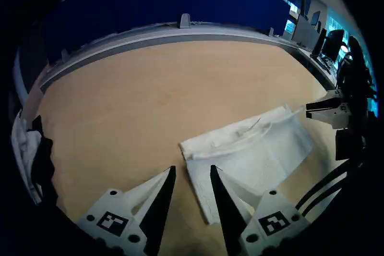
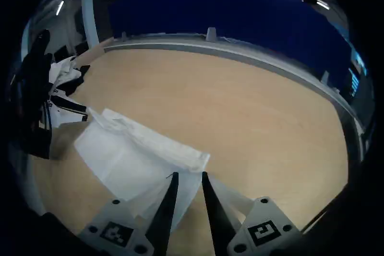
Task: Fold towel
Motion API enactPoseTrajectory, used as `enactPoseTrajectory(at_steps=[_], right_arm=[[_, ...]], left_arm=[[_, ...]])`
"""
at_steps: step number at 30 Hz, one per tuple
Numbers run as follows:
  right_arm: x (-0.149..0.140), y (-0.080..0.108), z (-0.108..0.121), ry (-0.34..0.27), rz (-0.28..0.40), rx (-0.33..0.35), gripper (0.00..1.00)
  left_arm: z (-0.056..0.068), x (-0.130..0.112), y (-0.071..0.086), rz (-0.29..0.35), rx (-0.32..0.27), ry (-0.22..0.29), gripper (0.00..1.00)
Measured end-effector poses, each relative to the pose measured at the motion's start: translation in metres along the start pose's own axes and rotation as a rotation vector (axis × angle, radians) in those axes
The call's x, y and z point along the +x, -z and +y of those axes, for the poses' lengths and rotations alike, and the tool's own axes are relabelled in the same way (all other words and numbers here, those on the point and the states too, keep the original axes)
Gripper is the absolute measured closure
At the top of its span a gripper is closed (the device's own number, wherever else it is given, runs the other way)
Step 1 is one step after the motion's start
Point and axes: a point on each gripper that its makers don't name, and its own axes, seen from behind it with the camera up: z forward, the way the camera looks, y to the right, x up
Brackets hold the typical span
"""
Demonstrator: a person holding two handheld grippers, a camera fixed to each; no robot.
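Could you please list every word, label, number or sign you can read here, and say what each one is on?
No readable words, numbers or brands.
Markers on the left tongs and right tongs: black-and-white square patterns, not text.
Towel: plain white, no label showing.
Monitors in the distance: too small and blurred to read.

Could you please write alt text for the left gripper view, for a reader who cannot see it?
A partly folded white towel lies on a wooden table, its near corner between the open fingers of the left gripper. The right gripper is at the towel's far end; a blue partition stands behind.
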Motion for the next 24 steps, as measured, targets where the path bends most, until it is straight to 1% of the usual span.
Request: enactPoseTrajectory(at_steps=[3,4,6,7,8,9,16,20,24], right_arm=[[0.001,-0.001,0.003,0.009,0.007,-0.019,0.38],[0.003,0.0,0.004,0.012,0.013,-0.024,0.31],[0.005,0.001,0.004,0.019,0.023,-0.031,0.15],[0.006,0.002,0.004,0.022,0.027,-0.032,0.09],[0.007,0.003,0.003,0.025,0.032,-0.034,0.04],[0.007,0.003,0.003,0.028,0.033,-0.034,0.01],[0.003,0.006,-0.004,0.035,0.029,-0.024,0.01],[-0.004,0.011,-0.009,0.037,0.022,-0.012,0.01],[-0.015,0.018,-0.013,0.044,0.01,-0.007,0.02]], left_arm=[[-0.003,0.0,0.001,0.005,0.007,0.007,0.34],[-0.004,0.0,0.002,0.007,0.008,0.01,0.29],[-0.005,0.0,0.004,0.01,0.01,0.016,0.18],[-0.005,0.0,0.005,0.01,0.007,0.019,0.12],[-0.005,0.0,0.005,0.011,0.005,0.023,0.09],[-0.005,-0.001,0.006,0.011,0.004,0.025,0.06],[-0.006,-0.004,0.013,0.011,0.01,0.021,0.06],[-0.005,-0.011,0.022,0.008,0.014,0.012,0.06],[-0.006,-0.023,0.034,0.006,0.026,0.008,0.06]])
